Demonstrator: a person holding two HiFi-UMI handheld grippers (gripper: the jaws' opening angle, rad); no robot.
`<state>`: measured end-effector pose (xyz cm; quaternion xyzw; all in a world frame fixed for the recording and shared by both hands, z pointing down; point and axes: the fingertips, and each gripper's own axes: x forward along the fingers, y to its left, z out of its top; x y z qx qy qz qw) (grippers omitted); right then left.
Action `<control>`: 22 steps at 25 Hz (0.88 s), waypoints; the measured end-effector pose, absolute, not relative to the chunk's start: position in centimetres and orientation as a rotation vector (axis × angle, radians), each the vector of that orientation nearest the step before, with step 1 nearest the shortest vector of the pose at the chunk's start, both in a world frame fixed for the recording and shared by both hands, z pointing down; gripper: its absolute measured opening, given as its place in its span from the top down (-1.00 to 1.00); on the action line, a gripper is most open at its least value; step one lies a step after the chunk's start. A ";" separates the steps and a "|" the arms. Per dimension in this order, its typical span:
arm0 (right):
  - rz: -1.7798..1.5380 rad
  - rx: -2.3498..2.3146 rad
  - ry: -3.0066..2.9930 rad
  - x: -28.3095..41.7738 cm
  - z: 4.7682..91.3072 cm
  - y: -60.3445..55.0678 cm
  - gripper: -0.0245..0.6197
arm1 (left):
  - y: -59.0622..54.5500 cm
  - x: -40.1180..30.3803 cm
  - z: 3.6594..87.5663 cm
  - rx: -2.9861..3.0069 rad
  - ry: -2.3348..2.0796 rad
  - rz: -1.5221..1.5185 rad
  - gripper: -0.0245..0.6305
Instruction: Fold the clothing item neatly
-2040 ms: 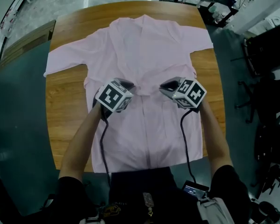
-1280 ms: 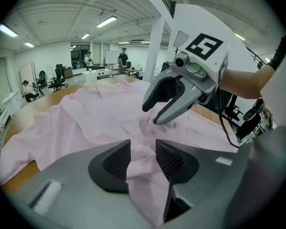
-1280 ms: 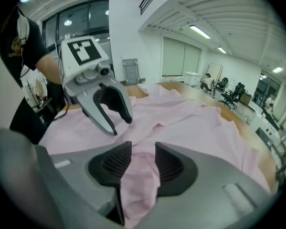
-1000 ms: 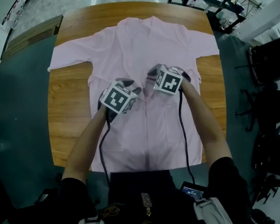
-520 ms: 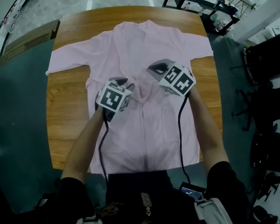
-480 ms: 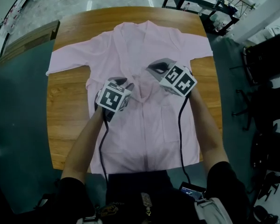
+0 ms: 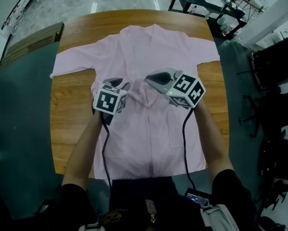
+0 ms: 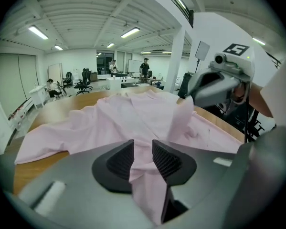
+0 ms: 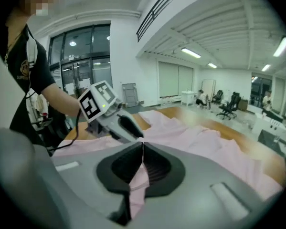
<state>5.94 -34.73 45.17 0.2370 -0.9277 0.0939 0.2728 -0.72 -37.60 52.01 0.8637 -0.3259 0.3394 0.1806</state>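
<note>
Two grippers are pinching the pink shirt (image 7: 148, 47) mid-front: right gripper (image 9: 142, 162) clamping shut, left gripper (image 8: 143, 151) just closing onto fabric.

Grey moulded left gripper (image 8: 143, 150) and right gripper (image 9: 142, 148), black ribbed pads (image 8: 120, 159), white cubes (image 7: 109, 101) printed with black square markers; black cables (image 7: 184, 143) running back beside the forearms; black short sleeves (image 7: 74, 196)

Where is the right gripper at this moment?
Head view: the right gripper sits just right of centre above the chest of the pink shirt, shut on a raised pinch of its fabric.
</note>
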 end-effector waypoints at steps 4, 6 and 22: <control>0.319 0.326 -2.391 3.8 50.5 -30.0 0.79 | -37.5 -1.2 52.7 2.422 -0.920 0.969 0.53; 0.330 0.284 -2.380 3.5 51.2 -29.6 0.71 | -37.4 -0.6 53.1 2.428 -0.892 0.981 0.54; 0.673 0.710 -2.190 2.5 58.7 -42.1 0.71 | -40.7 -1.1 56.5 2.359 -0.966 0.988 0.73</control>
